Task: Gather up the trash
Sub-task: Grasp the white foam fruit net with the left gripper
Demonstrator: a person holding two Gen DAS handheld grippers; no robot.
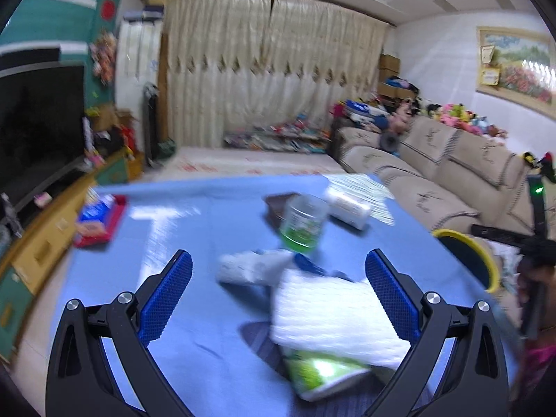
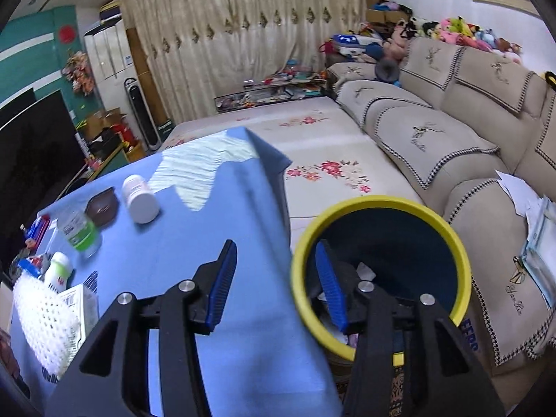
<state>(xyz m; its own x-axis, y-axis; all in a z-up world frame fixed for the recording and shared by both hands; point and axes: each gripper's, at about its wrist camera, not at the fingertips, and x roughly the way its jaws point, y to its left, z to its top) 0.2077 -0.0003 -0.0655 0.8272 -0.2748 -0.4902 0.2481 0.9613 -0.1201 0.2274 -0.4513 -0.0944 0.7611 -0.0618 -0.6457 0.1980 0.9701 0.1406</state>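
Observation:
A blue-covered table (image 1: 194, 229) holds trash. In the left wrist view my left gripper (image 1: 278, 271) is open over a white foam net (image 1: 333, 316), with a green-labelled packet (image 1: 319, 375) under it and a small white bottle (image 1: 250, 267) beyond. A clear green-labelled bottle (image 1: 302, 222) and a white jar (image 1: 347, 205) lie further off. In the right wrist view my right gripper (image 2: 276, 260) is open and empty, over the table edge beside a yellow-rimmed blue bin (image 2: 382, 274) with trash inside. The foam net (image 2: 41, 316), bottle (image 2: 78, 231) and jar (image 2: 139, 198) show at left.
A red and blue box (image 1: 97, 219) lies at the table's far left, a dark brown dish (image 2: 102, 206) near the jar. A beige sofa (image 2: 451, 132) runs along the right, a floral mat (image 2: 330, 166) beyond the table. A TV (image 1: 34, 121) stands left.

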